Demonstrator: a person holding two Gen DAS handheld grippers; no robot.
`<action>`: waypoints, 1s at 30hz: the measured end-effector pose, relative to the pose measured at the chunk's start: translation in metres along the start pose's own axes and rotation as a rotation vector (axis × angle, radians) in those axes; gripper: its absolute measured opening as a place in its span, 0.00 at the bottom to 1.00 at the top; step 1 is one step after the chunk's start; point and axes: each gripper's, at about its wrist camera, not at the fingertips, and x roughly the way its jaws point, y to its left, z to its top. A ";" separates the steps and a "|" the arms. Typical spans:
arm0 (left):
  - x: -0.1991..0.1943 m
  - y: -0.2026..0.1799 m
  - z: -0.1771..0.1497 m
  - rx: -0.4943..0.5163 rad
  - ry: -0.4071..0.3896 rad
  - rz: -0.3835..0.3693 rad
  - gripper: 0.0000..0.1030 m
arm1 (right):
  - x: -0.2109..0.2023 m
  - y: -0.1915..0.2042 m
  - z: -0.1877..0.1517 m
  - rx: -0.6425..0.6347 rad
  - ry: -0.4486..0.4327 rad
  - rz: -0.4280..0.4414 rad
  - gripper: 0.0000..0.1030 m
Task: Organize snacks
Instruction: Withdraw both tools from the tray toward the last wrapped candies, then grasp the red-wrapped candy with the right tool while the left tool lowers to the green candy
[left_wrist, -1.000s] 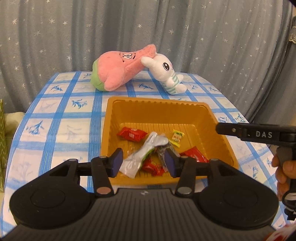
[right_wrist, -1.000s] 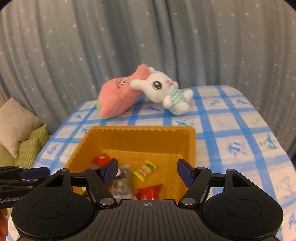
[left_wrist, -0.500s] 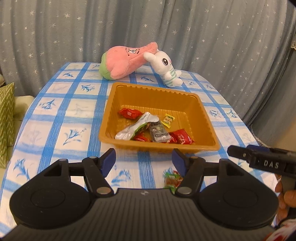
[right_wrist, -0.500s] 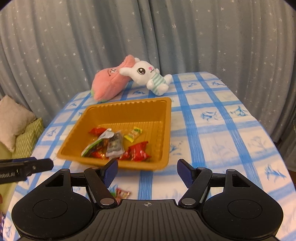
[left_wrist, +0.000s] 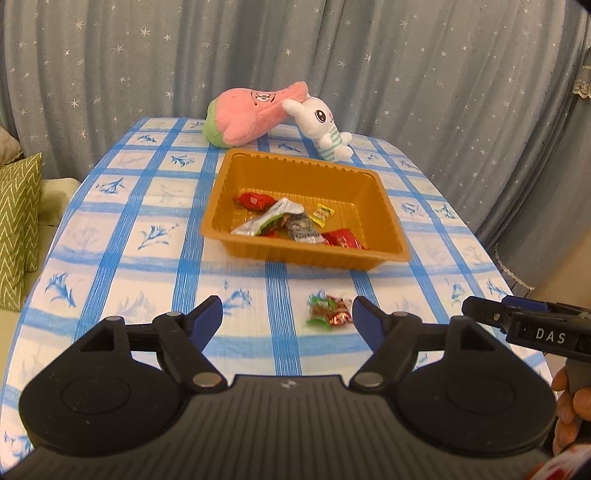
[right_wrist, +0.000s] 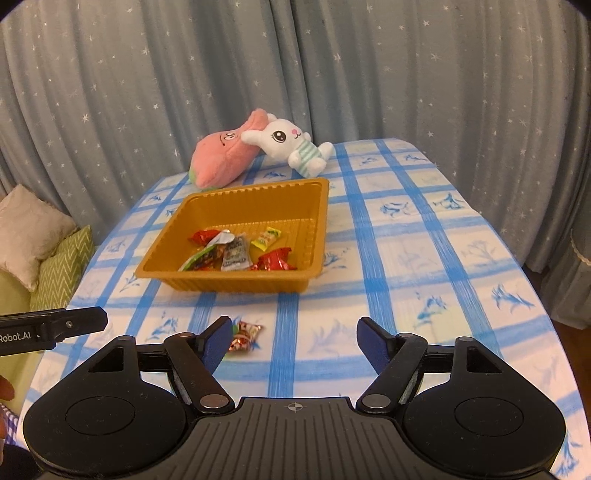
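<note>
An orange tray (left_wrist: 391, 218) (right_wrist: 317, 229) sits mid-table and holds several wrapped snacks, among them a silver-green packet (left_wrist: 269, 219) and a red one (right_wrist: 275, 260). One red-green candy packet (left_wrist: 328, 312) (right_wrist: 243, 336) lies loose on the cloth in front of the tray. My left gripper (left_wrist: 288, 319) hovers over the near table with jaws opening and nothing between them; the packet lies just beyond its right finger. My right gripper (right_wrist: 291, 338) is likewise empty, jaws opening, the packet beside its left finger.
A pink plush (left_wrist: 251, 114) and a white bunny plush (left_wrist: 321, 122) lie at the table's far end before a starry grey curtain. Cushions (right_wrist: 40, 243) sit off the left edge. The blue-checked tablecloth (right_wrist: 424, 258) spreads to the right of the tray.
Both grippers pulled back from over the tray toward the near table edge. The left jaws widened and the silver-green packet now lies in the tray. A loose candy packet came into view.
</note>
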 end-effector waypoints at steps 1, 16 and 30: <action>-0.002 0.000 -0.003 -0.002 0.004 -0.001 0.73 | -0.003 -0.001 -0.002 0.000 0.002 -0.004 0.74; -0.001 -0.005 -0.033 0.001 0.021 0.045 0.73 | -0.021 -0.013 -0.026 0.015 0.033 -0.041 0.76; 0.023 0.003 -0.036 0.027 0.046 0.076 0.73 | 0.005 -0.008 -0.032 0.035 0.079 -0.029 0.76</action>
